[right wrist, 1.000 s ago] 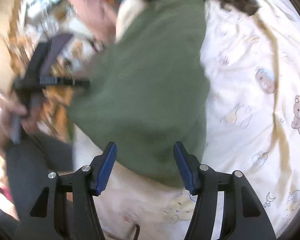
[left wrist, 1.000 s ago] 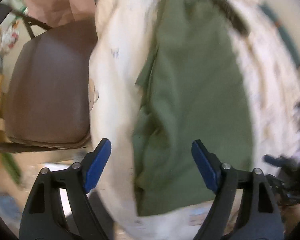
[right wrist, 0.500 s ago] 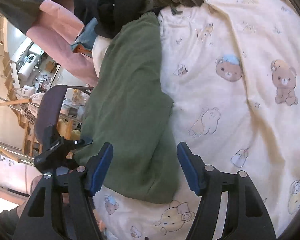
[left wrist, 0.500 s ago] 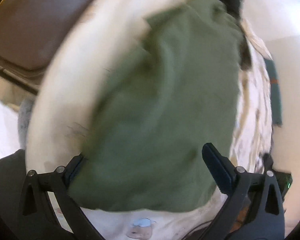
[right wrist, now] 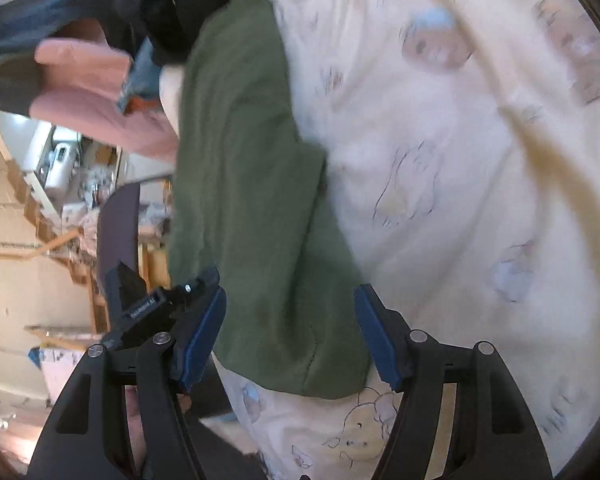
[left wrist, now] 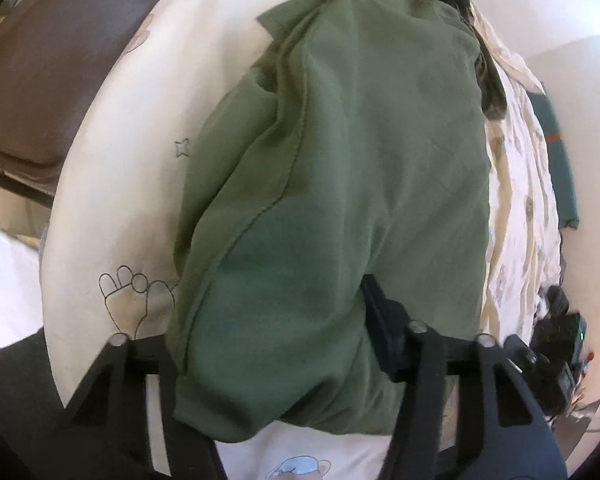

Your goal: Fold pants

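Pants (left wrist: pixel 340 200), olive green, lie lengthwise on a bed (right wrist: pixel 460 160) covered by a cream sheet (left wrist: pixel 132 200) printed with bears.

Nearest in the left wrist view, the left hand-held gripper (left wrist: pixel 272 320) stands over the near end of the pants. Its jaws are closing with the green cloth bunched between them. The cloth drapes over the left finger and hides it; the right finger (left wrist: pixel 384 332) shows dark against the fabric. Whether the pads already press on the cloth cannot be told.

In the right wrist view, the right hand-held gripper (right wrist: pixel 290 332) has its jaws spread, with the hem of the pants between the blue pads (right wrist: pixel 202 336). The pads stand clear of the cloth on both sides. Just left of it sits the left hand-held gripper, black, at the other near corner.

Beyond, the pants run away along the left edge of the bed. At their far end lies a black garment (right wrist: pixel 172 12). Off the bed are a pink cloth (right wrist: pixel 84 92) and a brown chair (left wrist: pixel 48 72).
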The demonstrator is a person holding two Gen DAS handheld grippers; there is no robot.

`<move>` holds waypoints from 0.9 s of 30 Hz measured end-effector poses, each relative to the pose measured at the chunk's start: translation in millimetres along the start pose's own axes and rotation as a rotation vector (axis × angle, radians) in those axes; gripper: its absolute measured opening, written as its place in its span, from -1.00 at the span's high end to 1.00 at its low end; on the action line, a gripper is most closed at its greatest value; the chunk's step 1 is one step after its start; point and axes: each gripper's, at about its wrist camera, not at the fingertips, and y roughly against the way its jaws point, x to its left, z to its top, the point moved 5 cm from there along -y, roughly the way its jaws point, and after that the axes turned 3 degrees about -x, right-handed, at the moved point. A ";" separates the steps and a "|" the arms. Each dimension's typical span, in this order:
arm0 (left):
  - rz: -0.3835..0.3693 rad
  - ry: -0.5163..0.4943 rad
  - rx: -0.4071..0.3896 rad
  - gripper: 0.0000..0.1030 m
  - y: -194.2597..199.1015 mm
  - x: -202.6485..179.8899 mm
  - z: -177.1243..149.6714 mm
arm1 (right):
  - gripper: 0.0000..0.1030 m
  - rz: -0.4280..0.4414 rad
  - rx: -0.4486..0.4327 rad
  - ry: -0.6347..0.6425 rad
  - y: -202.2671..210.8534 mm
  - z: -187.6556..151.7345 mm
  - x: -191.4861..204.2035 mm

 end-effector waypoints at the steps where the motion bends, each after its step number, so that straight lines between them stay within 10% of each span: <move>1: -0.003 -0.009 0.003 0.14 4.5 -1.1 -0.1 | -0.34 0.008 0.025 0.008 -7.6 -1.3 1.3; 9: 0.007 -0.038 0.005 0.21 18.0 0.2 -6.4 | -0.34 -0.111 0.042 0.070 -28.1 1.6 -11.1; 14: 0.008 0.029 0.028 0.15 6.4 7.0 -3.1 | -0.35 0.071 0.144 -0.037 -44.5 -7.5 -8.5; 19: -0.017 0.037 0.051 0.43 1.6 1.0 -1.6 | -0.39 0.059 0.131 0.035 -69.9 -1.4 1.4; 23: -0.035 -0.012 0.046 0.59 8.8 -9.9 -4.9 | 0.71 0.043 0.077 0.125 -68.1 -1.1 20.7; 27: -0.130 0.006 0.080 0.62 19.2 -20.8 -16.3 | 0.76 0.034 0.021 0.199 -32.2 -5.1 47.5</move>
